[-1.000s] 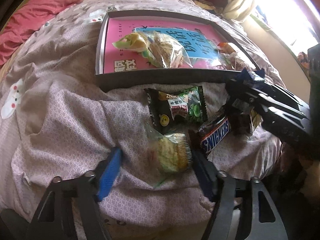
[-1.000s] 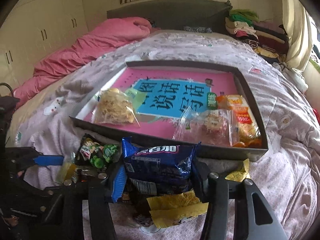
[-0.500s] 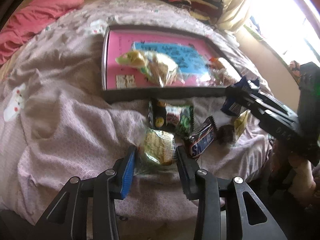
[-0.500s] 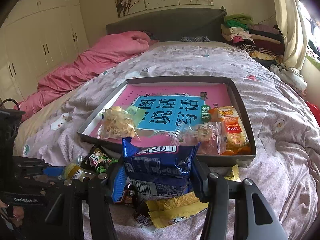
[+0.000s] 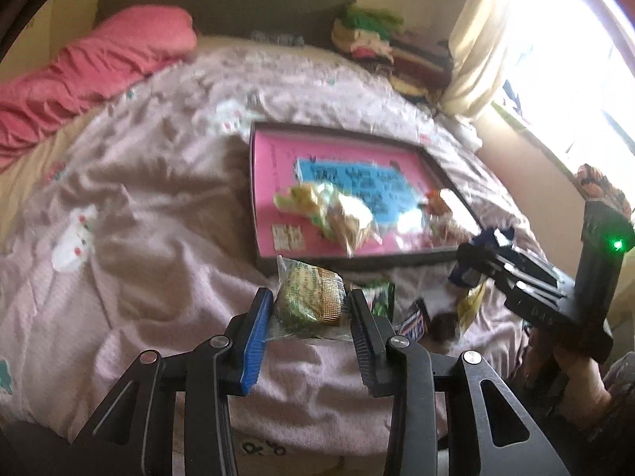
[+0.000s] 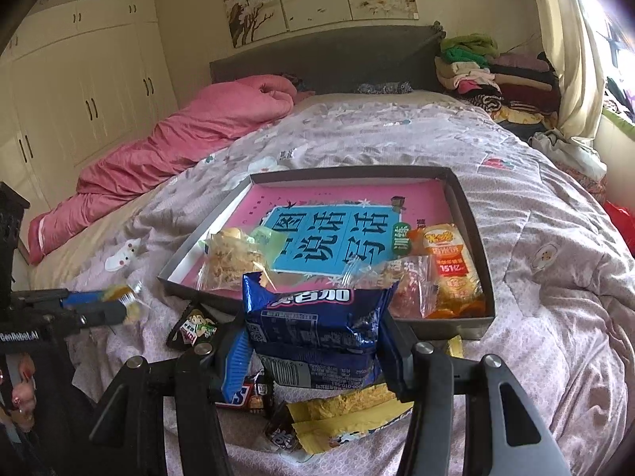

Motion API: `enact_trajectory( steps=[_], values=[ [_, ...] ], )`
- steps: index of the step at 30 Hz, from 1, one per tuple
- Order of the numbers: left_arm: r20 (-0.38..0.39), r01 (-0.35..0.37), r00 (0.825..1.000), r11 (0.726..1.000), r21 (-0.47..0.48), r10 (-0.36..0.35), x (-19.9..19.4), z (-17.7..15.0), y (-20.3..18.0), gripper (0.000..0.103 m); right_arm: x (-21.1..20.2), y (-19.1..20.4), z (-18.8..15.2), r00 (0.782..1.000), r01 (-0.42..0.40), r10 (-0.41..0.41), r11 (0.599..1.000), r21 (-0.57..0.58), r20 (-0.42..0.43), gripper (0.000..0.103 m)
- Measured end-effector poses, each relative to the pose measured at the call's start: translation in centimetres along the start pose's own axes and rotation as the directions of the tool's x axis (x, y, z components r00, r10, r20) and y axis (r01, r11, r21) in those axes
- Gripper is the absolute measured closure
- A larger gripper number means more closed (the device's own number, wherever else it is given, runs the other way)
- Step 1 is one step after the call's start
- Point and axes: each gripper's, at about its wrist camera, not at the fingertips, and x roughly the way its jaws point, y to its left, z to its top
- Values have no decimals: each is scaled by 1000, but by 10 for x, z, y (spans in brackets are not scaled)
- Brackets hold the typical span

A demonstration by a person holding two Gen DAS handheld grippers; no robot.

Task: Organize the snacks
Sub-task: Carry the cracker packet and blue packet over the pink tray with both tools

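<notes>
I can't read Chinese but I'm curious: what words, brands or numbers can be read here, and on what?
"图说话写话": blue panel of the pink sheet in the tray.
"151亿": orange packet.
"GenRobot.AI": left gripper body.
Part of "SNICKERS": bar.
Blue packet in the right gripper: print upside down, fine text unreadable.

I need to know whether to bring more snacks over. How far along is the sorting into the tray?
About halfway. Done: three packets lie in the tray: a floss bun, a clear packet and an orange packet. In hand: the left tongs grip a green cake, the right tongs a blue Oreo pack. Left on the bed: a Snickers, a dark green packet and yellow packets.
</notes>
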Motion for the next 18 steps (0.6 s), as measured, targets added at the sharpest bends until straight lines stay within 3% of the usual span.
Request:
enact_trajectory(
  steps=[4,18],
  values=[
    [39,-4,999,1000,16,4,-6,5,-2,63,-3,-3,2,1000,10,-10,1000,10,14,48],
    [67,-27,997,1000,3,26,2,19,-2,63,-12,-26,12,995,70,-75,996,62,73,48]
  ],
)
